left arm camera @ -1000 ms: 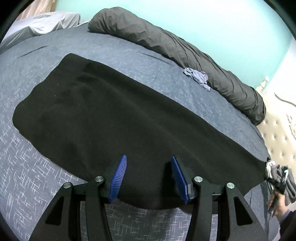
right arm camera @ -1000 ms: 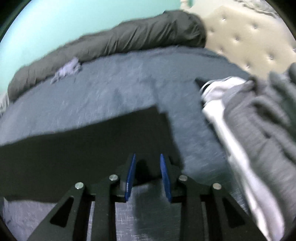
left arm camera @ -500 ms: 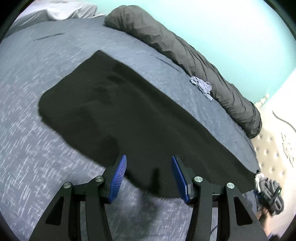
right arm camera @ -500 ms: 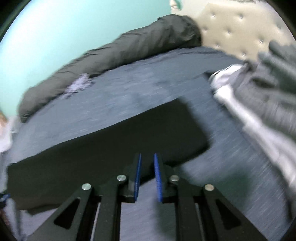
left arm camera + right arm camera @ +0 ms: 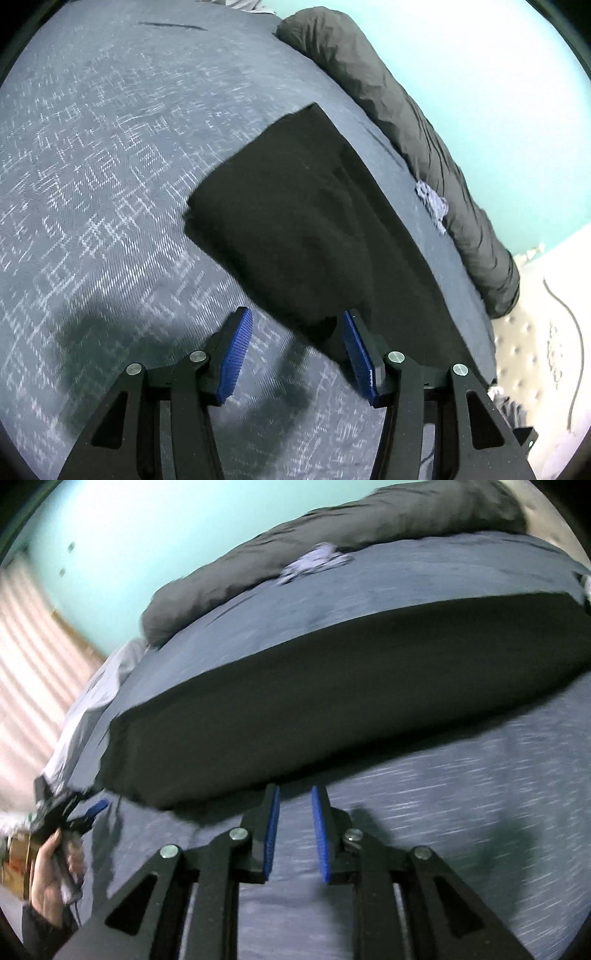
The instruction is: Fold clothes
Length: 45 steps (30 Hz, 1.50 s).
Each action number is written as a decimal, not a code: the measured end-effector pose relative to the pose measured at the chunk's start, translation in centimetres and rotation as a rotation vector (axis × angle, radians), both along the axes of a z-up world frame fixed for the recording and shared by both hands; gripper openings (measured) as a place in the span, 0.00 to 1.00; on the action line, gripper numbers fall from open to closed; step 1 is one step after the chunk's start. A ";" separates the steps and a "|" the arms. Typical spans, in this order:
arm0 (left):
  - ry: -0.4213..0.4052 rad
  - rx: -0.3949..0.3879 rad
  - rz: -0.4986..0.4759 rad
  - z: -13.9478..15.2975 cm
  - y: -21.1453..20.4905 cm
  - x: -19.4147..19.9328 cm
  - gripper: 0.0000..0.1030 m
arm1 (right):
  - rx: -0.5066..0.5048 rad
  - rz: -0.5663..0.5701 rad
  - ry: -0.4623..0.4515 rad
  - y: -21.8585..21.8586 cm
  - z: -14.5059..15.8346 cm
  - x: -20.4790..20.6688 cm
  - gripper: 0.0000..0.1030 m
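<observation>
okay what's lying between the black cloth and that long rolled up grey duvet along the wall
Mostly bare blue-grey bedspread, plus one small crumpled pale cloth resting against the grey duvet roll, clear of the black cloth. Both wrist views show it.

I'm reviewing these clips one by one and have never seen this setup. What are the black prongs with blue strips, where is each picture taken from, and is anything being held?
No robot here: a person holds a hand-operated two-finger tool in each hand, and a wide-angle camera on each tool looks forward along its fingers. So the prongs at the bottom of each picture are that tool's own fingers, with blue ribbed pads.

The left tool stands open over the near edge of a black garment, which lies flat on a grey-blue patterned bedspread. The pads grip nothing.

The right tool sees the same garment from along its near edge. Its jaws are narrow, have just been opening, and are empty. At the far left of its view a hand holds the other tool.

Behind lie a rolled dark grey duvet and a small crumpled pale cloth.
</observation>
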<state>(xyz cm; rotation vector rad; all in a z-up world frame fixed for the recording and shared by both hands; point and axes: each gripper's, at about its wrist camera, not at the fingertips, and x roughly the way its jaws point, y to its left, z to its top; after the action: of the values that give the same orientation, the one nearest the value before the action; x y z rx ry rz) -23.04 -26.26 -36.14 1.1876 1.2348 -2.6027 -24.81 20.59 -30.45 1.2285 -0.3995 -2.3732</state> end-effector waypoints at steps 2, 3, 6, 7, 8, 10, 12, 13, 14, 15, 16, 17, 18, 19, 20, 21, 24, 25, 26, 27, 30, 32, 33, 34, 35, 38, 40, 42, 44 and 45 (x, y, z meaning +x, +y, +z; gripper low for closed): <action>0.003 0.018 0.005 -0.3 -0.4 -0.3 0.53 | 0.009 0.049 -0.003 -2.0 0.1 0.2 0.26; 0.007 0.037 0.008 -0.6 -0.7 -0.5 0.53 | 0.013 0.072 -0.004 -2.8 -0.1 0.3 0.26; 0.028 0.090 0.026 -1.4 -1.6 -0.6 0.53 | 0.029 0.135 -0.011 -5.4 -0.3 0.8 0.28; 0.036 0.105 0.034 -1.6 -1.8 -0.5 0.50 | 0.033 0.150 -0.015 -6.1 -0.4 1.0 0.29; 0.045 0.119 0.042 -1.7 -2.1 -0.5 0.40 | 0.034 0.169 -0.019 -6.9 -0.5 1.3 0.29; 0.055 0.136 0.039 -2.0 -2.6 -0.4 0.30 | 0.049 0.189 -0.019 -8.5 -0.9 1.6 0.32; 0.074 0.155 0.032 -2.1 -3.0 -0.4 0.19 | 0.057 0.202 -0.025 -9.6 -1.3 1.3 0.34; 0.086 0.161 0.027 -1.9 -3.1 -0.3 0.17 | 0.055 0.203 -0.028 -9.8 -1.5 1.1 0.34; 0.099 0.162 0.022 -1.6 -3.2 -0.2 0.16 | 0.047 0.204 -0.031 -10.2 -1.7 1.1 0.35; 0.108 0.158 0.019 -1.3 -3.4 0.0 0.15 | 0.038 0.205 -0.033 -10.6 -1.9 1.2 0.35; 0.118 0.149 0.020 -1.0 -3.5 0.3 0.15 | 0.030 0.208 -0.030 -11.0 -2.0 1.2 0.36; 0.132 0.139 0.021 -0.5 -3.5 0.4 0.14 | 0.023 0.214 -0.023 -11.5 -2.0 1.3 0.38; 0.143 0.135 0.023 -0.2 -3.5 0.4 0.14 | 0.021 0.220 -0.016 -11.9 -2.0 1.3 0.42; 0.148 0.131 0.025 0.0 -3.5 0.4 0.14 | 0.022 0.227 -0.009 -12.4 -2.0 1.4 0.44; 0.152 0.126 0.027 0.1 -3.6 0.4 0.14 | 0.022 0.233 -0.002 -12.8 -1.9 1.4 0.44; 0.155 0.121 0.030 0.2 -3.7 0.4 0.13 | 0.017 0.239 0.006 -13.2 -1.8 1.5 0.44; 0.159 0.122 0.039 0.1 -4.1 0.2 0.13 | 0.021 0.262 0.030 -14.3 -1.5 1.5 0.45; 0.160 0.122 0.040 0.0 -4.1 0.1 0.13 | 0.031 0.271 0.039 -14.7 -1.4 1.5 0.45; 0.162 0.115 0.037 0.1 -3.9 0.0 0.12 | 0.040 0.280 0.047 -15.2 -1.3 1.4 0.45; 0.167 0.107 0.036 0.4 -3.9 0.1 0.12 | 0.049 0.289 0.056 -15.6 -1.3 1.3 0.45; 0.167 0.106 0.043 0.5 -3.7 0.1 0.12 | 0.050 0.291 0.067 -16.2 -1.6 0.8 0.45; 0.160 0.104 0.045 0.4 -3.4 -0.2 0.12 | 0.024 0.278 0.069 -16.0 -1.9 0.5 0.45; 0.159 0.101 0.043 0.3 -3.4 -0.2 0.12 | 0.007 0.275 0.065 -16.1 -2.0 0.3 0.43; 0.158 0.097 0.041 0.3 -3.4 -0.2 0.12 | -0.005 0.275 0.066 -16.1 -2.0 0.2 0.37; 0.159 0.095 0.039 0.3 -3.4 -0.2 0.12 | 0.000 0.274 0.073 -16.0 -1.9 0.4 0.23; 0.160 0.094 0.039 0.4 -3.4 -0.1 0.12 | 0.009 0.286 0.070 -15.4 -2.0 1.0 0.03; 0.159 0.093 0.040 0.5 -3.3 0.0 0.12 | 0.008 0.306 0.057 -15.0 -2.2 1.5 0.03; 0.157 0.092 0.039 0.5 -3.3 0.1 0.12 | 0.009 0.317 0.049 -14.8 -2.4 2.1 0.02; 0.152 0.093 0.040 0.4 -3.4 0.2 0.12 | 0.001 0.311 0.030 -14.7 -2.7 2.3 0.02; 0.149 0.095 0.041 0.3 -3.4 0.2 0.12 | -0.003 0.308 0.021 -14.6 -2.8 2.4 0.02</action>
<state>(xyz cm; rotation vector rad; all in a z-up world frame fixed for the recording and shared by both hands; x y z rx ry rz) -22.84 -29.65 -35.87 0.9846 1.4072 -2.6721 -22.38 5.96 -33.24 1.1696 -0.1903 -2.1196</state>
